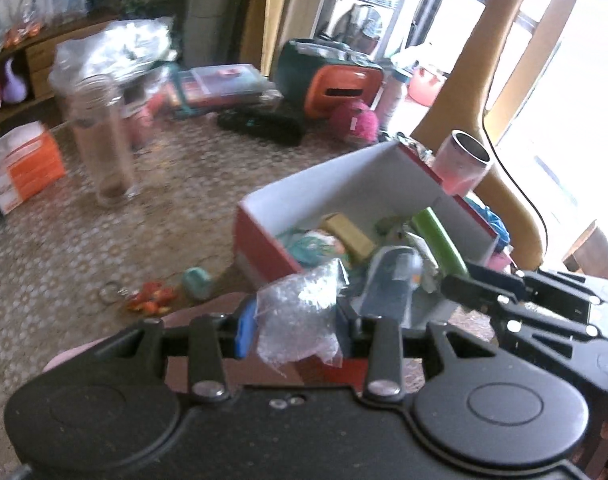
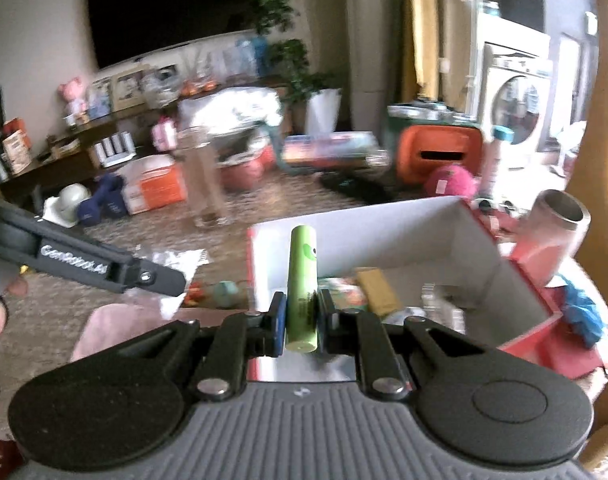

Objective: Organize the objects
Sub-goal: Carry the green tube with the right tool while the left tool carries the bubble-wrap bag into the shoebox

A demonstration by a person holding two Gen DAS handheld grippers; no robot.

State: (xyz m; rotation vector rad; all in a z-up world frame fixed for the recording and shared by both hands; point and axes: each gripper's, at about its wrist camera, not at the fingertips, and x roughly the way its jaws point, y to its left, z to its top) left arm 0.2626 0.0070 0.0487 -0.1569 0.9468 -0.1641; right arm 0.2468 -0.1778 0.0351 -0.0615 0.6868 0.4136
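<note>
My left gripper (image 1: 296, 326) is shut on a crumpled clear bubble-wrap bag (image 1: 300, 316), held at the near edge of a red box with white inner walls (image 1: 343, 176). My right gripper (image 2: 302, 320) is shut on a green cylindrical tube (image 2: 302, 280), held upright over the same box (image 2: 383, 224). The green tube (image 1: 439, 240) and the right gripper's black fingers (image 1: 475, 284) also show in the left wrist view. The box holds several small items, among them a yellow block (image 1: 349, 236) and a teal toy (image 1: 311, 246).
On the patterned table lie a teal object (image 1: 198, 282), a red-orange keychain toy (image 1: 150, 298) and a tall clear glass (image 1: 104, 140). A pink steel-rimmed cup (image 1: 463, 160) stands beside the box. A chair back (image 1: 495, 80) rises at right. Floor clutter lies beyond.
</note>
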